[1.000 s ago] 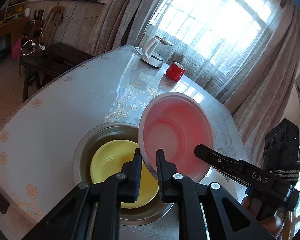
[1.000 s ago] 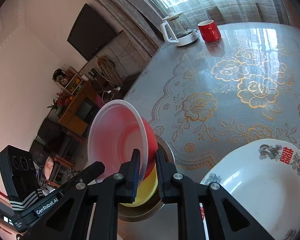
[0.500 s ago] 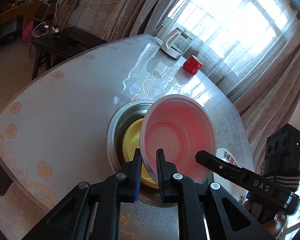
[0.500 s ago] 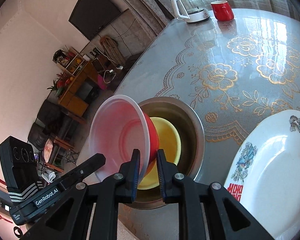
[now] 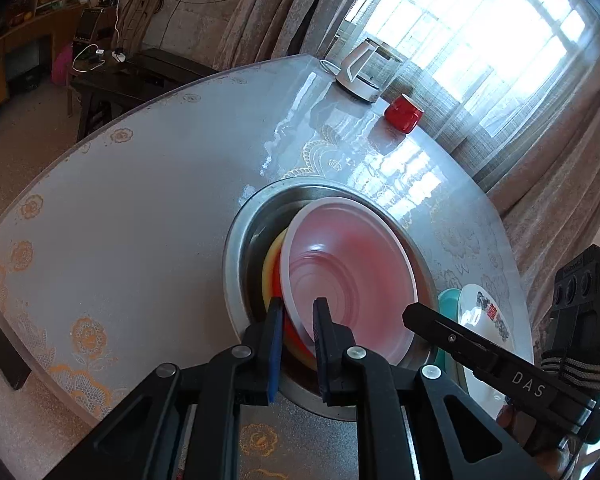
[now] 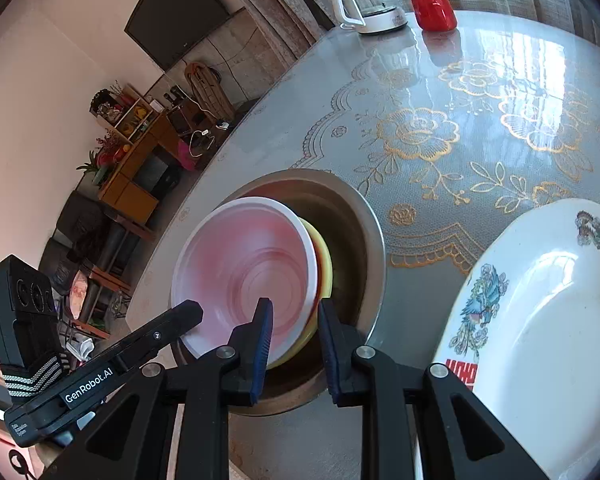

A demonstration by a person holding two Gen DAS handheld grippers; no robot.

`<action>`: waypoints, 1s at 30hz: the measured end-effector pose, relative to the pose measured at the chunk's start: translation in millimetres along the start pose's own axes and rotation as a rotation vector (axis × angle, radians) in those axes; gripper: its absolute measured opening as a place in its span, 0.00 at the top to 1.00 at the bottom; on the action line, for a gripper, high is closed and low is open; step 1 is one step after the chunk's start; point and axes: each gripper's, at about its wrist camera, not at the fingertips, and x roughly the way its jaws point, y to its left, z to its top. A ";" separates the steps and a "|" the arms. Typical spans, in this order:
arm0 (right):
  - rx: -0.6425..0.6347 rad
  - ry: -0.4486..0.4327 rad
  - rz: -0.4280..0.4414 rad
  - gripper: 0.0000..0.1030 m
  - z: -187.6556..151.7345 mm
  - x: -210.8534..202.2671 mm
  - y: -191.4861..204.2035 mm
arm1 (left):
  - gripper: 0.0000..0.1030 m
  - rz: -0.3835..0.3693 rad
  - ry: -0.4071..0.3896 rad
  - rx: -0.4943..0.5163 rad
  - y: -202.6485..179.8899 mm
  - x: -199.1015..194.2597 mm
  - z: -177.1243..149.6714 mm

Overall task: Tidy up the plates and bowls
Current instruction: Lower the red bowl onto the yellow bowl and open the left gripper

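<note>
A translucent white bowl with a red bowl nested under it (image 5: 352,276) (image 6: 252,272) rests in the yellow bowl (image 5: 269,272) (image 6: 325,258) inside the steel basin (image 5: 244,240) (image 6: 364,220). My left gripper (image 5: 298,322) has its jaws slightly parted around the near rim of the white and red bowls. My right gripper (image 6: 294,330) is open, its fingers on either side of the bowls' rim without pinching it.
A white plate with bird and red-character print (image 6: 540,312) (image 5: 484,320) lies right of the basin, over a teal plate (image 5: 446,300). A red mug (image 5: 404,114) (image 6: 434,10) and a white kettle (image 5: 364,70) (image 6: 364,4) stand at the table's far edge.
Both grippers lowered the white and red bowls, which they held tilted above the basin, onto the yellow bowl. The right gripper's jaws then opened, and the left jaws parted a little.
</note>
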 end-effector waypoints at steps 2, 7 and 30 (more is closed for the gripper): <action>-0.028 -0.008 -0.030 0.83 0.6 1.3 2.6 | 0.87 0.002 -0.003 0.000 -0.3 1.5 1.5; -0.065 -0.030 -0.086 0.86 3.8 5.2 5.2 | 0.87 0.020 -0.016 0.021 -2.5 4.5 4.0; -0.120 -0.082 -0.135 0.86 6.2 3.6 6.7 | 0.84 0.176 -0.079 0.139 -17.8 21.0 -0.7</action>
